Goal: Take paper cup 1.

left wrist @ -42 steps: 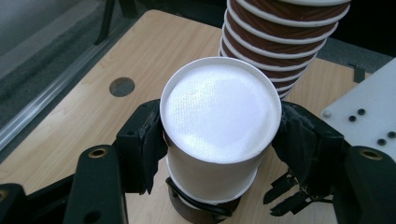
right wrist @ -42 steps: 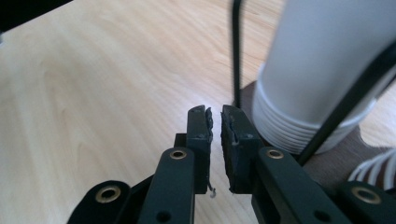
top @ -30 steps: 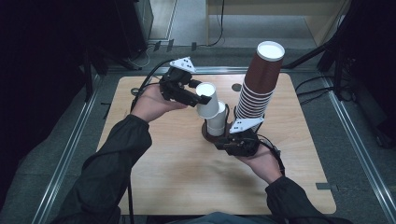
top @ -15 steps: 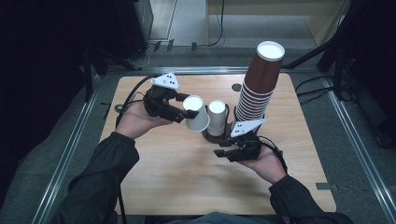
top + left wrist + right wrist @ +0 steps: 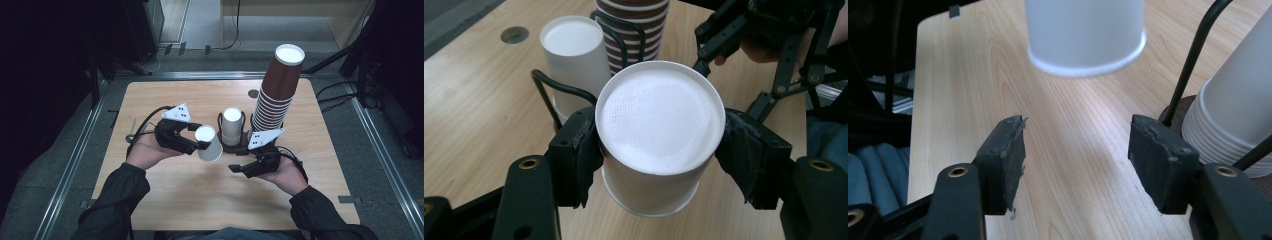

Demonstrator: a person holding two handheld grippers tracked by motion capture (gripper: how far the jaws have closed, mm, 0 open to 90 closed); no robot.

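Note:
My left gripper (image 5: 202,138) is shut on a single white paper cup (image 5: 210,146), held upside down and tilted above the table, left of the holder. In the left gripper view the white cup's (image 5: 659,135) flat base faces the camera between both pads. A short stack of white cups (image 5: 231,126) stands upside down in a black wire holder (image 5: 243,120). Beside it rises a tall stack of brown cups (image 5: 277,90). My right gripper (image 5: 239,167) is open in front of the holder, with nothing between its jaws (image 5: 1080,155). The held cup (image 5: 1085,30) hangs ahead of it.
The wooden table (image 5: 200,200) has a round hole (image 5: 253,93) behind the holder. Metal rails (image 5: 70,165) run along its sides, and cables lie on the floor beyond. The white stack (image 5: 1233,120) and a holder wire (image 5: 1193,60) stand close to the right gripper's right jaw.
My left gripper has lifted one white cup off the white stack and carried it left and toward the person. The right gripper has stayed low by the holder.

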